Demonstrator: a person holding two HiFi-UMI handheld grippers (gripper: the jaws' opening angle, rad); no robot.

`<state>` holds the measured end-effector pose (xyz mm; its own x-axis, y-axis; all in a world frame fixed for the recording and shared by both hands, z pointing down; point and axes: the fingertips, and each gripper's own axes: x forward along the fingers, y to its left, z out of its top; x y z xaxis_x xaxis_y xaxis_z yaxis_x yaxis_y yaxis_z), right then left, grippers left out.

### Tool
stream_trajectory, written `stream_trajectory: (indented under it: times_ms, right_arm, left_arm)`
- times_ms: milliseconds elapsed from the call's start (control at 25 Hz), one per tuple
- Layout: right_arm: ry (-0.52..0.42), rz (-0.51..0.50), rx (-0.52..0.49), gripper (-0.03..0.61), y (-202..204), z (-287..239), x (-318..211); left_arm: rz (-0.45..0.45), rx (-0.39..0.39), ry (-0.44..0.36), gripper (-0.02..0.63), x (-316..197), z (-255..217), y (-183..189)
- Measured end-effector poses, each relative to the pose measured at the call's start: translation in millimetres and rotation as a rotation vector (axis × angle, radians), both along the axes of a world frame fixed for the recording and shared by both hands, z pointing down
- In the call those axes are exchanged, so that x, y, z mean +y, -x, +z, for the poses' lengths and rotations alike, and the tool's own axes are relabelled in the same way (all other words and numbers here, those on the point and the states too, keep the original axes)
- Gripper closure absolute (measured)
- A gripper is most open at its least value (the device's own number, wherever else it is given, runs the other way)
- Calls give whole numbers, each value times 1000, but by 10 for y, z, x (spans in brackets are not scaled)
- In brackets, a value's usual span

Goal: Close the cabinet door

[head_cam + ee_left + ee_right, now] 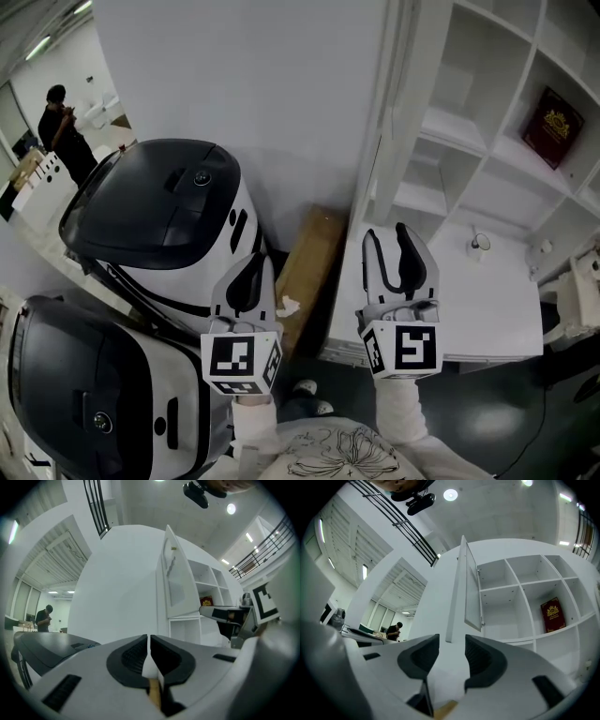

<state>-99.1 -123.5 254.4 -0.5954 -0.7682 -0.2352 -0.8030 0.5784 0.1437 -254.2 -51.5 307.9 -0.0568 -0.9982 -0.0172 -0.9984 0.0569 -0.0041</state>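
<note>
Judging cabinet door (472, 592) light, stiff, free-swinging; aiming a flat push at its free edge, frame centre. Right gripper (388, 248) gaping wide, empty; left gripper (253, 266) pinching shut, empty.

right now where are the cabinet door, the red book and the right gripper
cabinet door (471, 592), right gripper view, middle of the panel
red book (553, 614), right gripper view, front cover
right gripper (387, 239), head view, midway between its fingertips
</note>
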Motion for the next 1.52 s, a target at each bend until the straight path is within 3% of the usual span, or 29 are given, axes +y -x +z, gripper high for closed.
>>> stream_trajectory:
  times_ms: [440, 680, 880, 1520]
  right_arm:
    - [-12, 65, -4, 429, 121, -51, -167]
    - [-17, 103, 13, 483, 157, -37, -210]
    - [-16, 140, 20, 489, 165, -25, -205]
    - [18, 135, -9, 495, 20, -24, -233]
  left_arm:
    - [37, 3, -1, 609, -209, 35, 172]
    - [63, 7, 2, 609, -293, 72, 197]
    - [85, 18, -6, 609, -368, 74, 202]
    - [279, 16, -8, 609, -803, 68, -355]
